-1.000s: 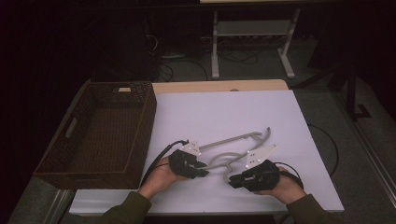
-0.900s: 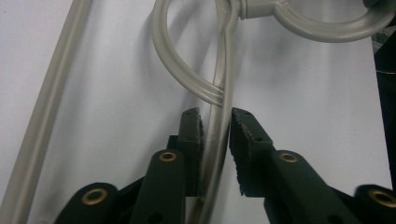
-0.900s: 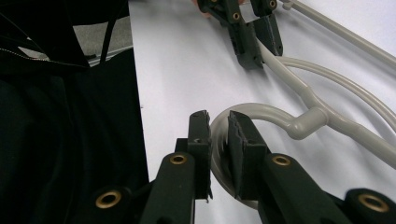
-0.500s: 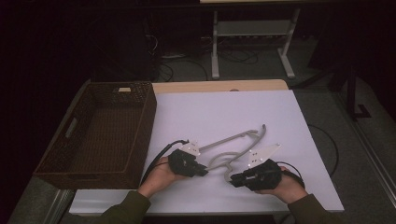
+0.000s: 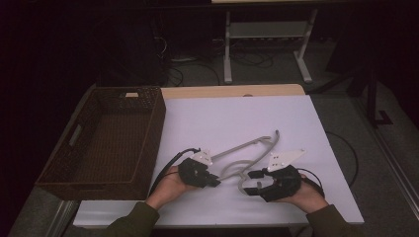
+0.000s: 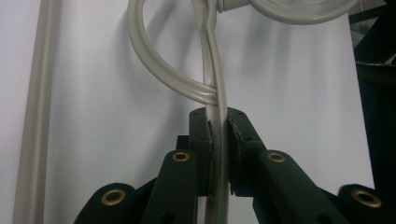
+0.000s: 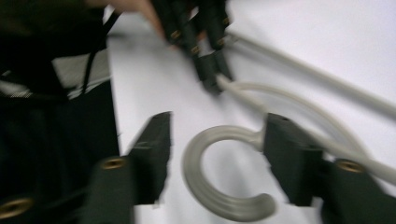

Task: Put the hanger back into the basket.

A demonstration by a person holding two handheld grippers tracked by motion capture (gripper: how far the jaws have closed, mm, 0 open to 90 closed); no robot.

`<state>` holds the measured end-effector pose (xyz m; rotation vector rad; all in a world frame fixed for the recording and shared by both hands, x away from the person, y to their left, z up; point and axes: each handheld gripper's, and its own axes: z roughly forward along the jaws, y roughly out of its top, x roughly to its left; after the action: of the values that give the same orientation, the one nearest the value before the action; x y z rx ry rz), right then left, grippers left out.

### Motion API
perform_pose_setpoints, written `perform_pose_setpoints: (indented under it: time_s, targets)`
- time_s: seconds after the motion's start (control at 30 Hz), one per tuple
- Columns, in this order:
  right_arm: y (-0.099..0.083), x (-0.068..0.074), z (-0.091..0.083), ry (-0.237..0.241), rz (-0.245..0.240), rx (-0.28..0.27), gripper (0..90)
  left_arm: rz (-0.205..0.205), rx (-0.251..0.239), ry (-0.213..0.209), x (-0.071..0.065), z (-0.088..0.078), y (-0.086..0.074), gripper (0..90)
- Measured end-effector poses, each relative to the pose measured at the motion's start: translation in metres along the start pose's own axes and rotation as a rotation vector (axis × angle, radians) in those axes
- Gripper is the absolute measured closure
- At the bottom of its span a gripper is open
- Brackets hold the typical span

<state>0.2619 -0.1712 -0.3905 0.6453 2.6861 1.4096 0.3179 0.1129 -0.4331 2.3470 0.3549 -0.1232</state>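
A grey plastic clothes hanger (image 5: 247,148) lies on the white table (image 5: 237,113). My left gripper (image 5: 215,180) is at the hanger's near left, shut on a thin arm of the hanger (image 6: 212,60); in the left gripper view both pads (image 6: 211,140) press on it. My right gripper (image 5: 253,182) is at the near right. Its jaws have just been opening and stand wide apart, with the hanger's curved hook (image 7: 205,177) lying loose between them on the table. The right gripper view is blurred and shows the left gripper (image 7: 212,70) farther off.
A dark woven basket (image 5: 155,133) stands along the table's left side. A metal stand (image 5: 267,44) and cables are on the floor beyond the far edge. Two forearms come in from the bottom.
The right gripper's jaws have spread apart off the hanger's hook. The hanger's far end has shifted slightly left. Both hands have hardly moved.
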Motion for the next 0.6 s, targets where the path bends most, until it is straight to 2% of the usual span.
perform_pose_setpoints:
  time_s: [0.03,0.1,0.3,0.5,0.6]
  targets:
    - [-0.001,-0.001,-0.006,-0.047,0.006,-0.038,26.1,-0.002,-0.008,0.004,0.000,-0.002,0.001,82.3]
    - [-0.002,-0.002,-0.012,-0.101,0.018,-0.065,17.5,-0.007,-0.018,0.006,0.000,-0.003,0.002,82.3]
    - [-0.012,-0.007,-0.033,-0.227,0.057,-0.129,10.2,-0.037,-0.035,0.018,0.001,-0.008,0.004,82.4]
    - [-0.027,-0.009,-0.050,-0.284,0.084,-0.170,6.3,-0.071,-0.049,0.054,0.005,-0.023,0.007,82.5]
    - [-0.036,-0.011,-0.054,-0.303,0.100,-0.167,6.2,-0.090,-0.063,0.065,0.008,-0.030,0.008,82.5]
